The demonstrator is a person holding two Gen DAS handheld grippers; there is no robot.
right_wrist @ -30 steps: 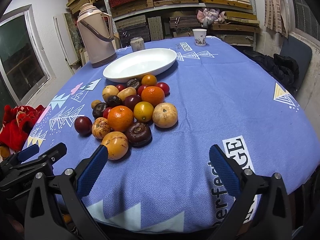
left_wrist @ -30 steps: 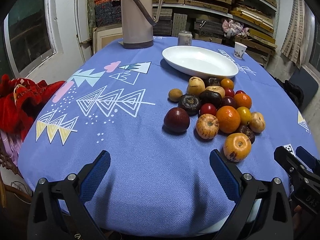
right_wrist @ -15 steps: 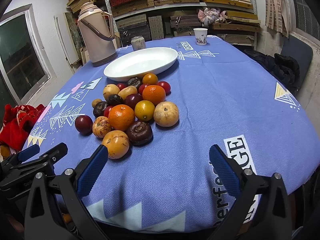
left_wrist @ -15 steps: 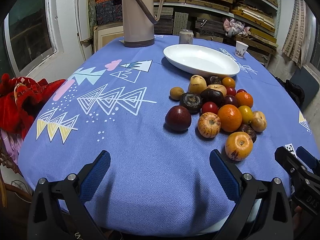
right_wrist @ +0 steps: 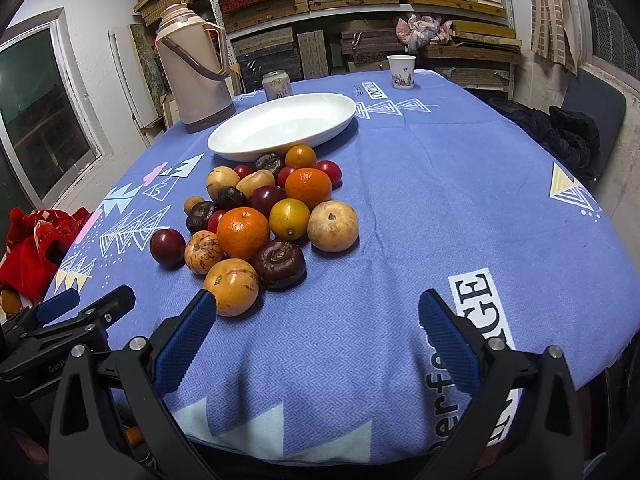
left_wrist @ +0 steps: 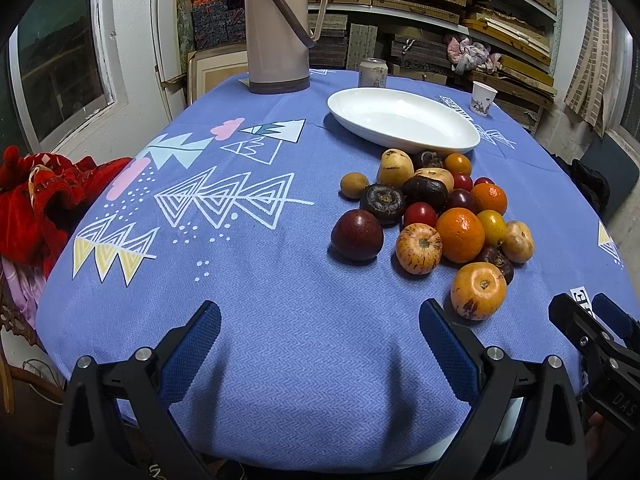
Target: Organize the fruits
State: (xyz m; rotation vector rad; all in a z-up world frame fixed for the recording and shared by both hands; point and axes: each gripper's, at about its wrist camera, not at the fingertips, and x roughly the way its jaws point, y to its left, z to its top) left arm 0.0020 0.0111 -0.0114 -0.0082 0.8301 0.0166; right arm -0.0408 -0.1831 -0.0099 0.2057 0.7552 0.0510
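Round table in front of me, covered by a blue herringbone-weave tablecloth (left_wrist: 280, 320) printed with white triangles and pink clouds. Toward the far edge sits a tall beige thermos jug with a brown strap (left_wrist: 277, 28), a pale drinks can (left_wrist: 373, 73) beside it, and a small patterned paper cup (right_wrist: 401, 71) further right. A white oval ceramic dish (left_wrist: 404, 124) lies mid-table. Just this side of the dish, touching its rim, a pile of mixed fruit (right_wrist: 264, 216) sits straight on the cloth: oranges, dark purple ones, small red ones.
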